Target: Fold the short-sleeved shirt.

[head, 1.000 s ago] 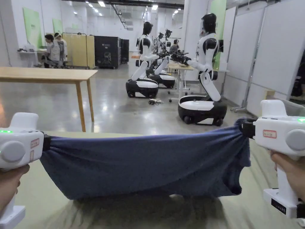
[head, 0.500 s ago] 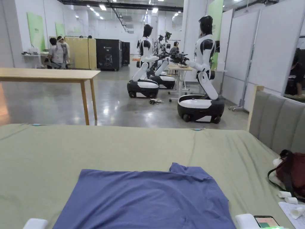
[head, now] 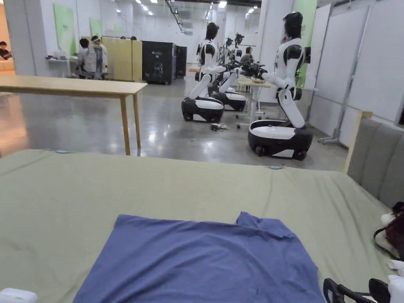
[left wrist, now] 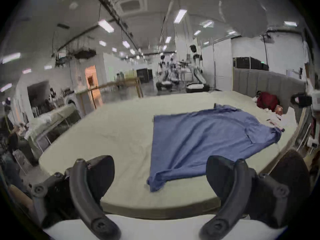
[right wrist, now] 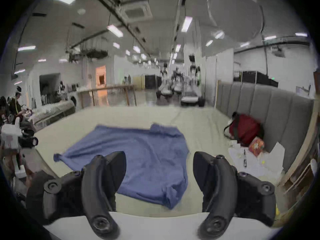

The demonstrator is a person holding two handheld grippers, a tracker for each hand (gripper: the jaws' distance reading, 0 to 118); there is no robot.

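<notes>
Both claws, left claw (left wrist: 160,179) and right claw (right wrist: 159,171), stood spread and empty above the bed (head: 197,185); the shirt (head: 205,260) looked soft, light, limp, best pinched at its near corners.

My head view bright, sharp; ceiling strip lights (head: 223,4) overhead, glare on polished floor (head: 165,138). My gripper views dimmer, fisheye-bent, black vignette corners, far background smeared and blurred. Shadows soft, faint on shirt (head: 205,264) folds.
</notes>
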